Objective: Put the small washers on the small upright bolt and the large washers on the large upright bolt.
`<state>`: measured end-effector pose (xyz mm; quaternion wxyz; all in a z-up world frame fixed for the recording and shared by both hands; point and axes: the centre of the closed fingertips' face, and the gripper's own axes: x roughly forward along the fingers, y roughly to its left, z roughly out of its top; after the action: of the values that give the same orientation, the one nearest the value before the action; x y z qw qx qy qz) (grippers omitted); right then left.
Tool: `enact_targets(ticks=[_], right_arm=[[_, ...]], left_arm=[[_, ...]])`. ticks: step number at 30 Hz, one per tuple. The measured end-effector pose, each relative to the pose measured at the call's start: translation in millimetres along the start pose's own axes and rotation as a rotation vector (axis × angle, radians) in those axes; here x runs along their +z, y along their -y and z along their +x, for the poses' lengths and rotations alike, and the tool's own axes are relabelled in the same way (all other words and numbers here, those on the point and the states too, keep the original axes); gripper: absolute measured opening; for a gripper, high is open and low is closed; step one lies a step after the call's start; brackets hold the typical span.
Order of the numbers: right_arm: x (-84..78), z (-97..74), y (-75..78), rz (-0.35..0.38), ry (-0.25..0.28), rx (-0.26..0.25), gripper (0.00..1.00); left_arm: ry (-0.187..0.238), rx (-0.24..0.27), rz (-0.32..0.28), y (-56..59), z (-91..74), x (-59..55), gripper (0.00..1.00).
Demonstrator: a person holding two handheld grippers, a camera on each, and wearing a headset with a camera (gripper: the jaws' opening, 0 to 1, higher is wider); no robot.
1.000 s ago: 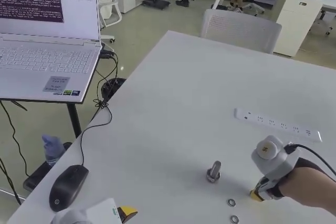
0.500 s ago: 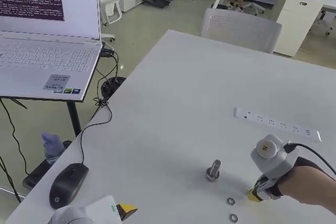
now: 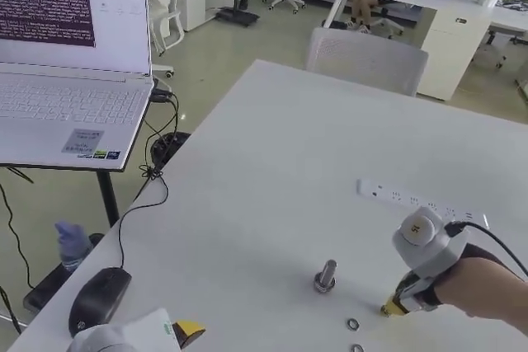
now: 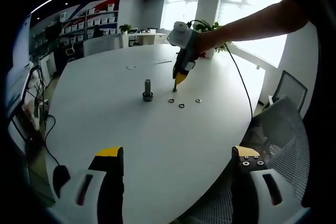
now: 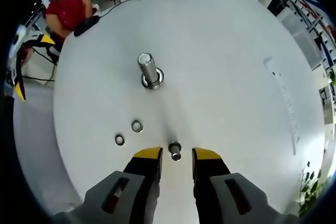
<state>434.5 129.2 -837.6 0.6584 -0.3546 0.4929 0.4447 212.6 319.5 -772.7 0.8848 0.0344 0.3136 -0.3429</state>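
Wide white tabletop (image 3: 272, 162) to start with, a laptop (image 3: 58, 105) on its own stand off the left edge and a power strip (image 3: 404, 197) lying far out to the right.

Then the tools. The left tongs (image 4: 178, 152) hang low at the near edge, spread wide with nothing between them, well apart from the work. The right tongs (image 5: 177, 154) are down at the action, also spread and pinching nothing. Their yellow tips stand one on each side of the small bolt (image 5: 175, 149), with a sliver of gap either way.

The large bolt (image 5: 149, 70) stands upright on its head further out (the ring at its foot could be the head or a washer already on; it can't be told). Smallest of all are the loose washers, lying flat near the right tongs: one (image 5: 137, 126) between the two bolts and another (image 5: 119, 140) just beside it. The left gripper view picks up a third (image 4: 198, 100). None sits on the small bolt, so the sorting looks barely begun.

The danger is right there — that little bolt is only balanced on its head, and a tip brushing it, or the tongs closing on it, would likely tip it over. The washers are thin and flat on a smooth top, so a pinch may skid them away. Their sizes look close — a washer could easily go on the wrong bolt.
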Motion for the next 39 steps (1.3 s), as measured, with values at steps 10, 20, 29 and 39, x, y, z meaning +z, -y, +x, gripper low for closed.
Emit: enact_targets(ticks=[10,20,29,39], right_arm=[[0.5,-16.5,-3.2,-0.040,-0.005,-0.003,0.25],[-2.0,-25.4,-7.8,-0.040,0.002,-0.002,0.25],[-2.8,-30.8,-18.9,-0.042,0.015,0.002,0.25],[-14.1,-32.6,-33.9,-0.042,0.007,0.011,0.25]], left_arm=[[0.005,0.020,0.004,-0.2,-6.7,3.2,0.88],[0.011,0.040,-0.005,-0.3,-12.1,2.9,0.93],[0.003,0.051,-0.013,-2.9,-11.4,2.8,0.99],[-0.002,0.049,-0.024,1.3,-11.4,-1.7,0.98]])
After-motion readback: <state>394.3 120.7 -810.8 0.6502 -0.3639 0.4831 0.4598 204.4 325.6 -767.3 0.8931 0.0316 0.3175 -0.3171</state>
